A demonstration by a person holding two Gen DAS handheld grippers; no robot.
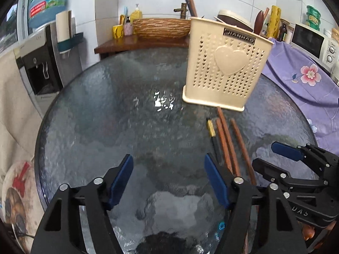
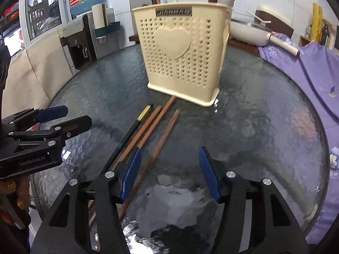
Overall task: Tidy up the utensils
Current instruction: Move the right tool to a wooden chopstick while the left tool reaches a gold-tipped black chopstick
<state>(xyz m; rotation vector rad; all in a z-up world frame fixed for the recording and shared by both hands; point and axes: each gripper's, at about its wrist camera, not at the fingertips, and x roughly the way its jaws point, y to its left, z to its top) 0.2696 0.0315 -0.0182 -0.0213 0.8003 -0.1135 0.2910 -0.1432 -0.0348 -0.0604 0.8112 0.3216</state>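
on textured round glass table (image 2: pixel 254 127), slender wooden chopsticks (image 2: pixel 163 135)

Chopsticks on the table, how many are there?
4. One black chopstick with a gold end lies leftmost, then two brown ones close together, then one brown one apart on the right. All lie before the holder. More may hide under the tongs.
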